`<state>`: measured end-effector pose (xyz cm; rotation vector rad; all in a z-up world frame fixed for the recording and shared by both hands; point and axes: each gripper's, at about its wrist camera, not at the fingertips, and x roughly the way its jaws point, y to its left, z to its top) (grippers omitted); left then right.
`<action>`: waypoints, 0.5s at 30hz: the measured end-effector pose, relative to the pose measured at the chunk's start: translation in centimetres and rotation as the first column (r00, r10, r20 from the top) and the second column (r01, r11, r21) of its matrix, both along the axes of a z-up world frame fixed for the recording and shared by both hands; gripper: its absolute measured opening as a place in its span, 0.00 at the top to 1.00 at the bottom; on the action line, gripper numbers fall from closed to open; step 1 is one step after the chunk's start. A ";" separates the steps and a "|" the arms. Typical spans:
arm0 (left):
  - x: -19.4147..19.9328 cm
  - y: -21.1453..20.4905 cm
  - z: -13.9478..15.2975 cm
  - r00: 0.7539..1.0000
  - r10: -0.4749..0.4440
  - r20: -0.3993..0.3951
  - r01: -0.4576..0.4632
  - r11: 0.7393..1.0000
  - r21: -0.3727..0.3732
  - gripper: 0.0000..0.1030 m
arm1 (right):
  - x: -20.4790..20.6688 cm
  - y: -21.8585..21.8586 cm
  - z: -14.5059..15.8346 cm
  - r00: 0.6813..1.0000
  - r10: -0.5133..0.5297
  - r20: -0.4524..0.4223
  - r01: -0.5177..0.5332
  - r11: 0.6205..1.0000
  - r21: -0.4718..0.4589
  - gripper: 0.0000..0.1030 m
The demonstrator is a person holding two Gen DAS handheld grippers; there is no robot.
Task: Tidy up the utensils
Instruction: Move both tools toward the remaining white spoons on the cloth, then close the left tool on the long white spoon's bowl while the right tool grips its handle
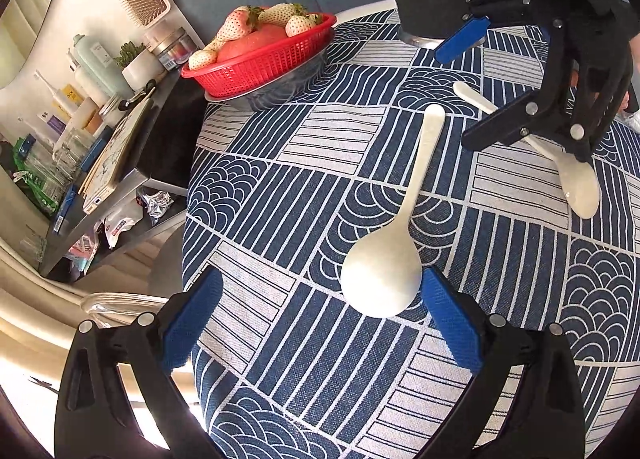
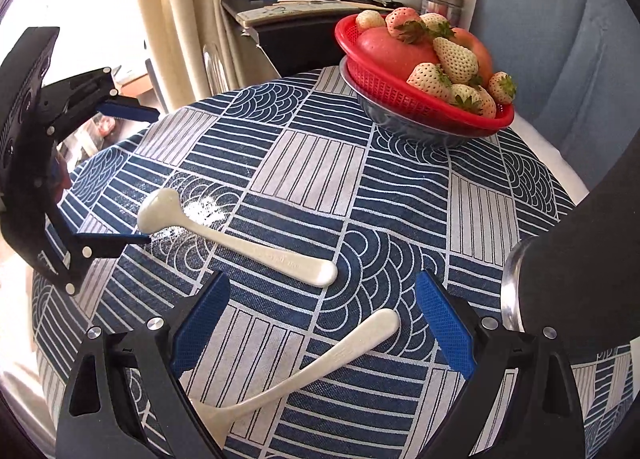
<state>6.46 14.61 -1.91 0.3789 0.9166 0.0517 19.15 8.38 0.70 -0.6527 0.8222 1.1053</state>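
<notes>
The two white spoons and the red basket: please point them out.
Left spoon (image 1: 380, 279): left wrist view, on its bowl.
Right spoon (image 2: 320, 367): right wrist view, on its handle.
Red basket (image 1: 256, 63): left wrist view, on its wall.

The left hand-held gripper (image 1: 320, 323) hangs spread wide over the patterned desk (image 1: 280, 187), a white spoon's bowl (image 1: 380, 279) just beside its right pad. The right hand-held gripper (image 1: 520, 87), also spread, straddles a second spoon (image 1: 576, 179). A red basket (image 1: 260, 59) holds strawberries.
</notes>
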 end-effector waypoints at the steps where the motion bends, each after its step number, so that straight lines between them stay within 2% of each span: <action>1: 0.1 -0.1 0.0 1.000 -0.006 0.003 0.006 1.000 0.000 0.09 | -0.1 0.1 -0.1 1.000 0.005 -0.003 -0.005 1.000 -0.001 0.13; 5: 0.0 -0.2 0.1 0.999 -0.052 -0.010 0.051 0.997 -0.061 0.31 | -0.4 0.4 -0.4 1.000 0.025 0.002 -0.025 1.000 -0.015 0.13; 7: 0.1 0.2 0.1 0.998 -0.065 -0.020 0.062 0.992 -0.111 0.38 | -0.4 0.6 -0.7 0.999 0.036 -0.002 -0.036 0.999 -0.026 0.13; 9: 0.2 0.6 0.1 0.995 -0.085 -0.041 0.076 0.978 -0.192 0.53 | -0.5 0.9 -0.8 0.999 0.046 0.002 -0.046 0.998 -0.038 0.13; 10: 0.3 0.6 0.1 0.995 -0.085 -0.043 0.075 0.977 -0.201 0.61 | -0.5 1.0 -0.9 0.999 0.053 0.002 -0.053 0.998 -0.045 0.13; 12: 0.4 0.4 0.1 0.998 -0.059 -0.025 0.055 0.988 -0.143 0.62 | -0.6 1.2 -1.1 0.998 0.068 0.006 -0.067 0.996 -0.061 0.13; 15: 0.4 0.7 0.2 0.999 -0.050 -0.019 0.046 0.985 -0.164 0.63 | -0.6 1.5 -1.2 0.997 0.080 0.014 -0.078 0.994 -0.080 0.13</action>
